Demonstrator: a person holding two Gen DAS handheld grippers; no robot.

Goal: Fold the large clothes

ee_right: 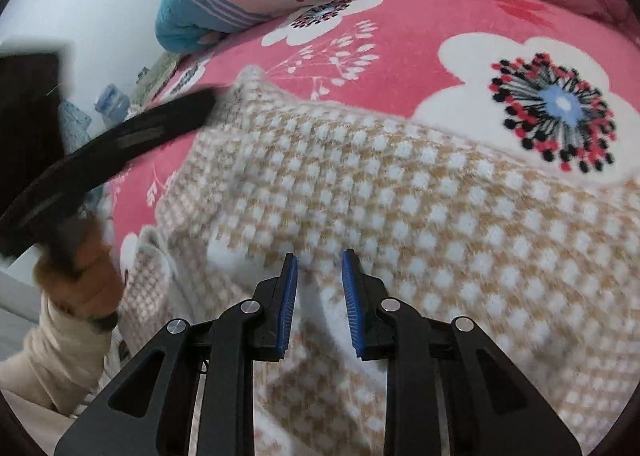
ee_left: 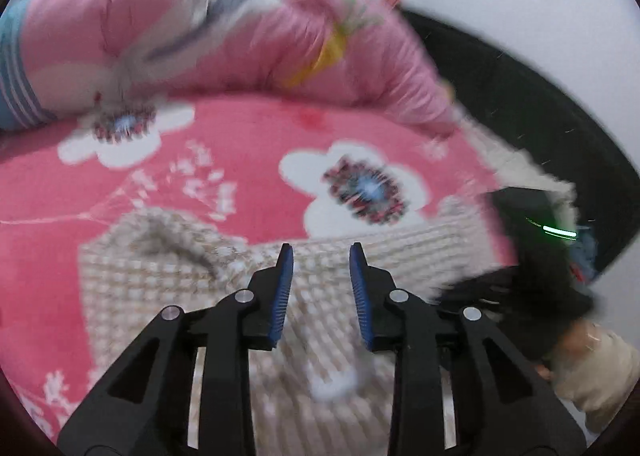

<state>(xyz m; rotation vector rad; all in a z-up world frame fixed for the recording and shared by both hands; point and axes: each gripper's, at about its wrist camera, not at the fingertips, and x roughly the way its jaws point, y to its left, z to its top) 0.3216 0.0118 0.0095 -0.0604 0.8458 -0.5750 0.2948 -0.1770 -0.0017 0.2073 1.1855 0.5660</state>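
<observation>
Beige-and-white checked knit garment (ee_right: pixel 400 191) lying spread across the lower middle of both views, resting on the pink flowered bed cover (ee_right: pixel 420 39). Hanging over it, left tool (ee_left: pixel 322 252) with blue pads a little apart, nothing between them. Hovering likewise, right tool (ee_right: pixel 319 256), slightly parted, gripping nothing. Lying bunched along the top edge, pink quilt (ee_left: pixel 160 27). Showing at lower left of the right view, hand (ee_right: pixel 80 280) in a cream sleeve.

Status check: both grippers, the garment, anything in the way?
Left gripper open, right gripper open, both empty. Checked garment flat on pink blanket. Nothing obstructing.
</observation>
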